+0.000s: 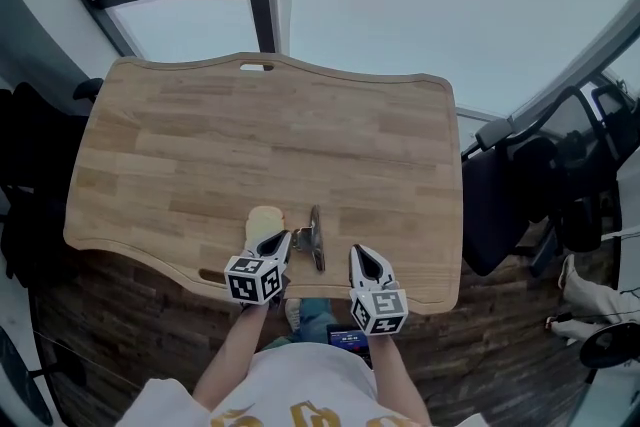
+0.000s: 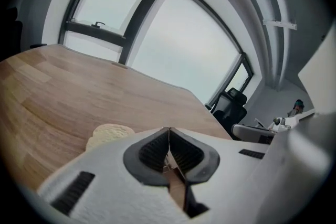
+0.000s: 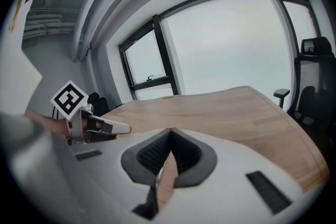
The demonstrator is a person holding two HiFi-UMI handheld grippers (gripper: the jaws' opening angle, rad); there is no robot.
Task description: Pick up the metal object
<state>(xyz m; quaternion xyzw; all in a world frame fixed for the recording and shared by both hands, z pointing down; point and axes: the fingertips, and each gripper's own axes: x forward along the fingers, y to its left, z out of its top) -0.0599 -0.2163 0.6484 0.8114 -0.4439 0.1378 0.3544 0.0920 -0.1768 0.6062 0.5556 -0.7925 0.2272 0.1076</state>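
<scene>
Left gripper (image 1: pixel 283 238): your fingers are pressed together, holding nothing | Right gripper (image 1: pixel 358 252): your fingers meet at the tips, empty | Metal object (image 1: pixel 316 237): lies on the table (image 1: pixel 200 145) by its near edge, between your two grippers | Pale round lump (image 1: pixel 265 217): on the table, just past your left fingers toward the far edge

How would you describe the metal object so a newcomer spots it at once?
On the wooden table, look at the near edge between the left hand-held gripper and the right hand-held gripper. The metal object lies there: slim, dark grey, shiny. Its only neighbour, just left, is a pale rounded lump.
</scene>
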